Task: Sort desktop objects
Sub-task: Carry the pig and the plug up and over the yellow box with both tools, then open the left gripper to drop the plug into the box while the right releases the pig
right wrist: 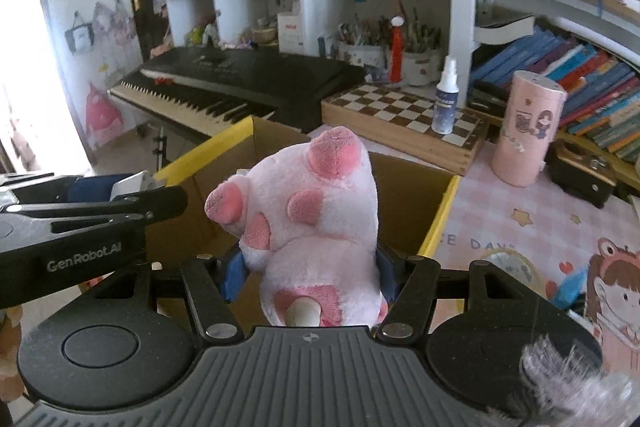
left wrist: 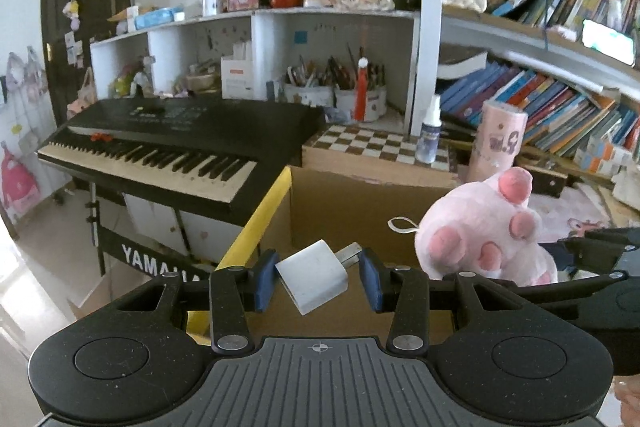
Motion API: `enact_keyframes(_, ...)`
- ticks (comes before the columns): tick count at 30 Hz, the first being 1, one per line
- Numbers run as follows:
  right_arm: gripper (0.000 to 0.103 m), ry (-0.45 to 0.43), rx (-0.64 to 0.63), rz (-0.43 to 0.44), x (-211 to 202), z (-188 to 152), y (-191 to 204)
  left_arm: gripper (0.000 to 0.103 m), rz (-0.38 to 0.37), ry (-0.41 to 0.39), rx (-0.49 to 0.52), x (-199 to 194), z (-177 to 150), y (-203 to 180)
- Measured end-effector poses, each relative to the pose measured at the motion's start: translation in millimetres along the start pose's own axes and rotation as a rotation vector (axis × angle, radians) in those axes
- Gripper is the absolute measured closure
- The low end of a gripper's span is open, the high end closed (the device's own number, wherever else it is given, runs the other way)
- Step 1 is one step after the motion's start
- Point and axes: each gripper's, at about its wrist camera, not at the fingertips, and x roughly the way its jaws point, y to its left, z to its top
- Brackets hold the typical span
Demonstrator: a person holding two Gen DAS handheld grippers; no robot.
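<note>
Pink plush paw toy (right wrist: 316, 227) sits bottom-centre of the right wrist view, squeezed between the right gripper's (right wrist: 310, 277) blue pads, sticking up above the open brown cardboard box with yellow edges (right wrist: 438, 223). White square plastic charger plug (left wrist: 314, 277) is low centre in the left wrist view, tilted, pinched by the left gripper's (left wrist: 318, 281) narrowly spread blue pads, over that same box. Black keyboard (left wrist: 180, 143) is at mid left, checkered board (left wrist: 376, 143) behind.
</note>
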Motion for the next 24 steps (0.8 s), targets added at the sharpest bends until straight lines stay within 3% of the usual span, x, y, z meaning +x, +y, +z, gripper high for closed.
enact_keyframes(12, 0.044, 0.104, -0.156, 0.056, 51.3, 5.9, -14.5, 0.061, 0.042, 0.114, 0.043, 46.3, -5.9, -8.6)
enact_keyframes(24, 0.044, 0.157, -0.341, 0.089, 73.7, 7.5, -20.0, 0.061, 0.083, 0.169, 0.038, 49.8, -19.7, -20.0)
